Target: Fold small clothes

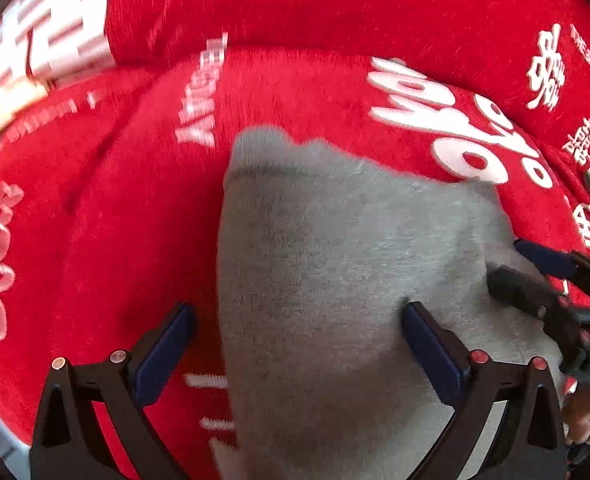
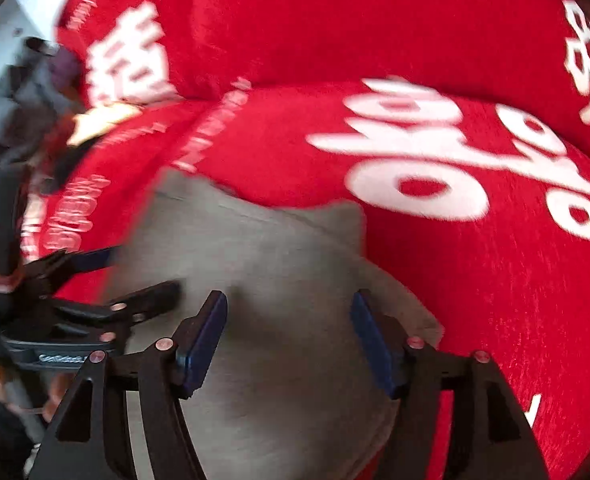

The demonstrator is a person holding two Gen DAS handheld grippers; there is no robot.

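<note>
Left wrist view looks steeply down on a small grey garment [image 1: 335,280] lying on a red cloth [image 1: 295,88] printed with white lettering, which covers the whole surface in sight. The left hand-held gripper [image 1: 299,344] stands wide open: its left blue pad is over the red cloth just beside the garment's left edge, its right pad over the grey fabric, and nothing is pinched between them. At the right edge of this view the right hand-held gripper [image 1: 535,268] reaches in, its fingers on or just above the garment's right part.

Right wrist view is blurred. The right hand-held gripper [image 2: 291,336] has its jaws parted over the grey garment [image 2: 279,264], with grey fabric showing between the pads; the pads do not press together on it. The left hand-held gripper [image 2: 135,280] enters from the left, near the garment's left edge. The red cloth [image 2: 475,300] surrounds the garment.
</note>
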